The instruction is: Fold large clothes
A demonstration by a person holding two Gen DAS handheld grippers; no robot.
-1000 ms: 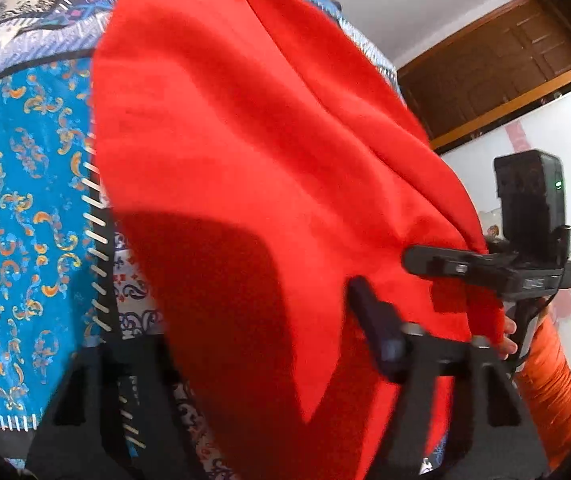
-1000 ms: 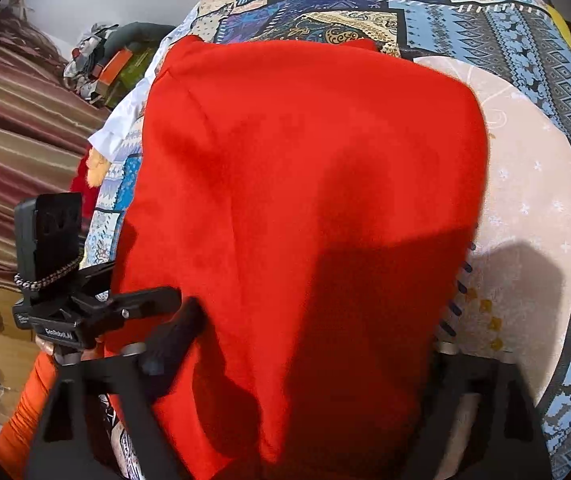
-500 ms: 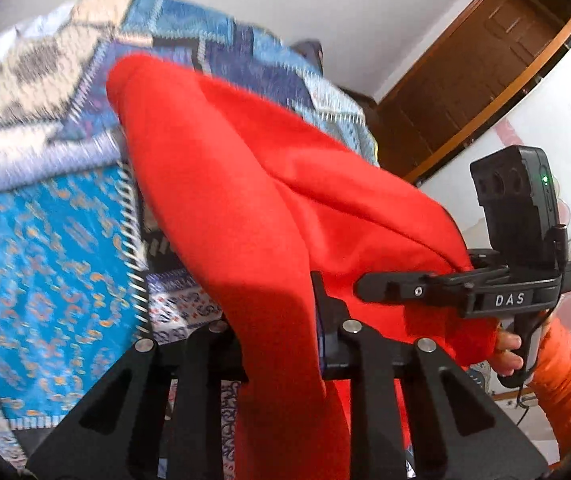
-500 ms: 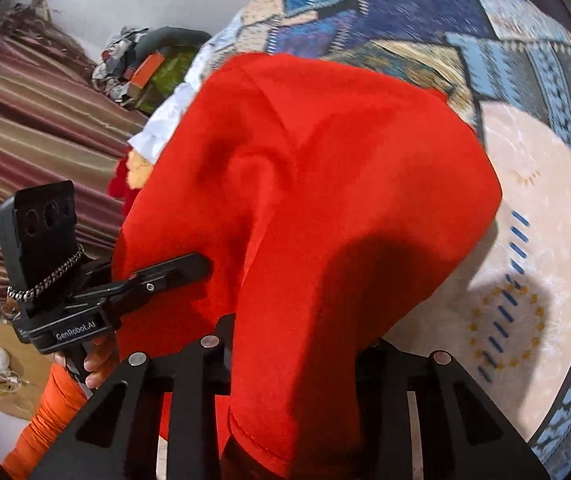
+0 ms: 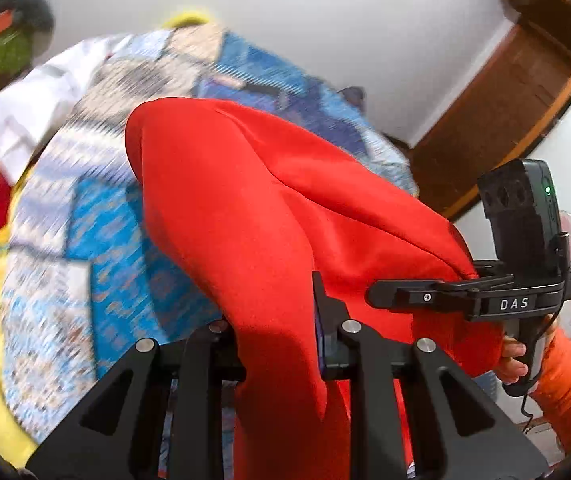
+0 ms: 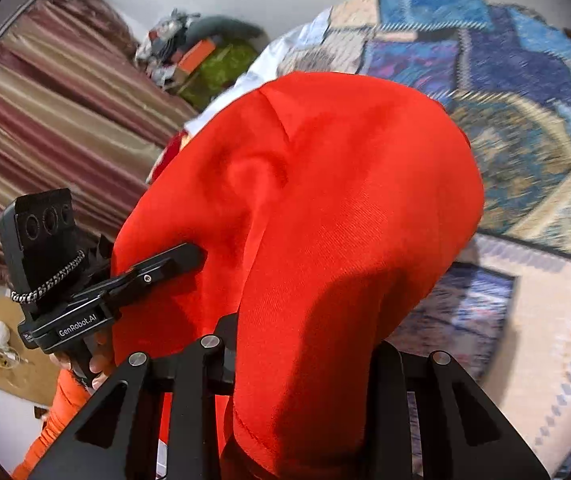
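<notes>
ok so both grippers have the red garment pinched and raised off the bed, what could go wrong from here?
1. The left gripper pinches only a narrow fold of the red garment, so it may slip out.
2. Loose cloth below the right gripper hides one finger, and the edge may fold crooked.
3. The far end rests on the patterned bedspread and could drag and bunch.

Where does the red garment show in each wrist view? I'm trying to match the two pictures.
Left wrist view: the red garment fills the centre and runs down between the left gripper jaws, which are shut on it.
Right wrist view: it fills the centre, bunched in the right gripper.
Shared landmark: the patterned blue bedspread behind the garment.
</notes>
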